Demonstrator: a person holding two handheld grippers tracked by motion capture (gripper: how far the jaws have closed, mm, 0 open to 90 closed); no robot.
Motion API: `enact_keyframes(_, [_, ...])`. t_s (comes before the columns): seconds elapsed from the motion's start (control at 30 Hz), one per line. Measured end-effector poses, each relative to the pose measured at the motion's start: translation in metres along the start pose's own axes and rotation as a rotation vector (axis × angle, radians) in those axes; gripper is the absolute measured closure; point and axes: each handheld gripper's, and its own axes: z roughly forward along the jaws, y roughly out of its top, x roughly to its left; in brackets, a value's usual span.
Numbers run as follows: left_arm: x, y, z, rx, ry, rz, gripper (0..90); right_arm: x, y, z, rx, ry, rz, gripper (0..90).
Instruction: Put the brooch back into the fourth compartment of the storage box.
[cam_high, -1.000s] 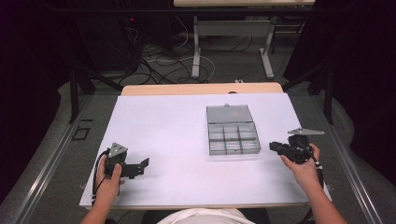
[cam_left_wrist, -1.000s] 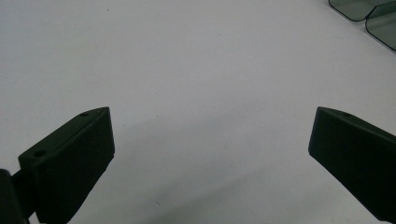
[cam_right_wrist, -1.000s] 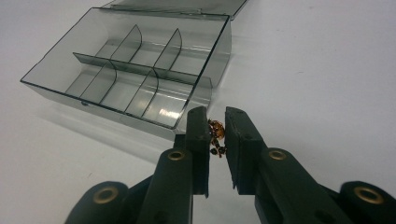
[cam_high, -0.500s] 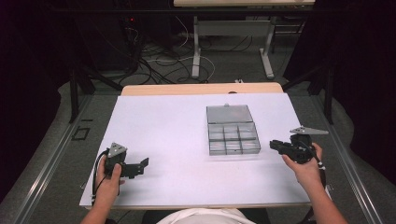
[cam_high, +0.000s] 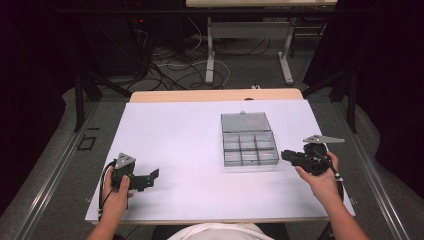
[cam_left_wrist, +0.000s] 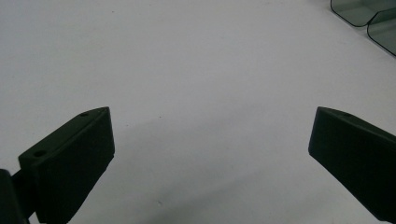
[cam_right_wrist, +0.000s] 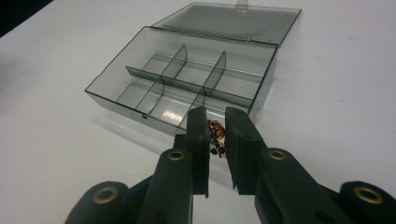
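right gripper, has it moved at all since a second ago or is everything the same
No visible change. The right gripper is beside the open compartment box, jaws closed on a small amber piece. The left gripper rests open on the white table as before.

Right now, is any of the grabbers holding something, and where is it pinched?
The right gripper pinches a small amber-and-dark trinket between its tips; which part of it cannot be told. The left gripper is open, holding nothing.
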Motion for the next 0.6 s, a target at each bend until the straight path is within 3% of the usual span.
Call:
enact_keyframes(0.33, [0.001, 0.000, -0.001, -0.003, 0.005, -0.007, 0.5, 0.019, 0.007, 0.014, 0.023, 0.057, -0.052, 80.6])
enact_keyframes(0.6, [0.001, 0.000, -0.001, -0.010, 0.009, -0.017, 0.4, 0.031, 0.012, 0.024, 0.040, 0.086, -0.063, 80.6])
